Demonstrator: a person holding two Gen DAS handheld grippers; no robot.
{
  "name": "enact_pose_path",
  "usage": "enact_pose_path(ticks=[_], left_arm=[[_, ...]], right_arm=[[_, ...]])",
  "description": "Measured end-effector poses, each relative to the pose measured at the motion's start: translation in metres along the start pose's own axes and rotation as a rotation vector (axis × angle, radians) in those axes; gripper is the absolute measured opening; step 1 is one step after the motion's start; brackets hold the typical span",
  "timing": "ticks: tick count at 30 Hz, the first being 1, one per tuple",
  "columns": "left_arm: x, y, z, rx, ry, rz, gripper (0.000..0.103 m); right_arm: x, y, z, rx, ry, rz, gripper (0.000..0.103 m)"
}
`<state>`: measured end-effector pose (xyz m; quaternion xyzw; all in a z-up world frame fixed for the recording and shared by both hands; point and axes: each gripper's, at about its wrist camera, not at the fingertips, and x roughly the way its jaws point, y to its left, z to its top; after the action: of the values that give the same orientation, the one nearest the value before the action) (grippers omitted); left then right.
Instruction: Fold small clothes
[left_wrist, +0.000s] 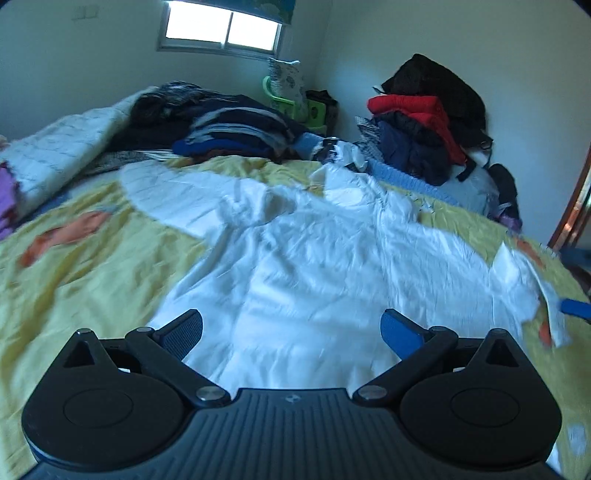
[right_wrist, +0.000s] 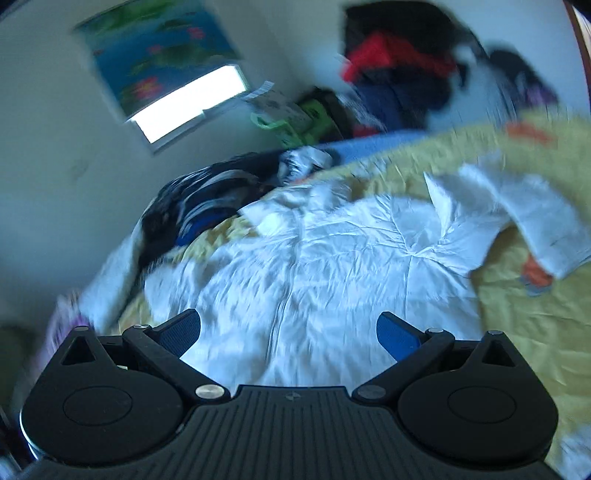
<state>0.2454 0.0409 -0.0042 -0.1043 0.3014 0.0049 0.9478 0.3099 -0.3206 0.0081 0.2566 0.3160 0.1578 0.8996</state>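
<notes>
From the left wrist, the left gripper (left_wrist: 291, 330) hangs with its jaws spread wide and nothing between them; the white shirt (left_wrist: 295, 258) lies crumpled on the yellow bedspread (left_wrist: 92, 266), directly ahead of and beneath the jaws; one sleeve (left_wrist: 524, 280) trails off beyond the right-hand jaw, where a blue fingertip (left_wrist: 574, 307) of the other gripper shows at the frame's edge; far ahead of the jaws sit a stack of dark folded clothes (left_wrist: 236, 129) and a heap topped with a red garment (left_wrist: 417, 110).

From the right wrist, heavily blurred and tilted, the right gripper (right_wrist: 288, 328) is likewise released, jaws wide and empty; the white shirt (right_wrist: 314, 258) spreads ahead of and below them; its sleeve (right_wrist: 535, 210) stretches out beyond the right-hand jaw across the yellow bedspread (right_wrist: 535, 332); the window (right_wrist: 188, 107) is far ahead, left of the jaws.
</notes>
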Motion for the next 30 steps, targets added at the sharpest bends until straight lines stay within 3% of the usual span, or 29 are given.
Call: enact_pose_path(ticks=[4, 8, 14, 17, 20, 22, 24, 28, 30], left_arm=[[0.059, 0.0, 0.006, -0.011, 0.005, -0.047, 0.103], [0.104, 0.01, -0.004, -0.044, 0.013, -0.082, 0.103], [0.136, 0.025, -0.023, -0.07, 0.03, -0.131, 0.103], [0.14, 0.032, -0.029, -0.101, 0.017, -0.158, 0.103], [0.14, 0.04, -0.031, -0.146, 0.0, -0.192, 0.103], [0.139, 0.044, -0.032, -0.173, -0.011, -0.211, 0.103], [0.138, 0.048, -0.033, -0.199, -0.02, -0.229, 0.103], [0.138, 0.053, -0.033, -0.23, -0.03, -0.252, 0.103], [0.138, 0.056, -0.033, -0.244, -0.034, -0.261, 0.103]], right_arm=[[0.072, -0.031, 0.055, 0.132, 0.031, 0.089, 0.102], [0.159, -0.039, 0.113, 0.136, 0.074, 0.081, 0.101], [0.281, -0.036, 0.185, -0.055, 0.143, -0.064, 0.102], [0.335, -0.056, 0.211, -0.006, 0.167, -0.11, 0.101], [0.373, -0.076, 0.222, 0.069, 0.156, -0.125, 0.101], [0.398, -0.084, 0.225, 0.107, 0.162, -0.103, 0.093], [0.42, -0.086, 0.225, 0.116, 0.185, -0.073, 0.087], [0.452, -0.083, 0.219, 0.098, 0.236, -0.066, 0.087], [0.456, -0.079, 0.215, 0.094, 0.219, -0.003, 0.075]])
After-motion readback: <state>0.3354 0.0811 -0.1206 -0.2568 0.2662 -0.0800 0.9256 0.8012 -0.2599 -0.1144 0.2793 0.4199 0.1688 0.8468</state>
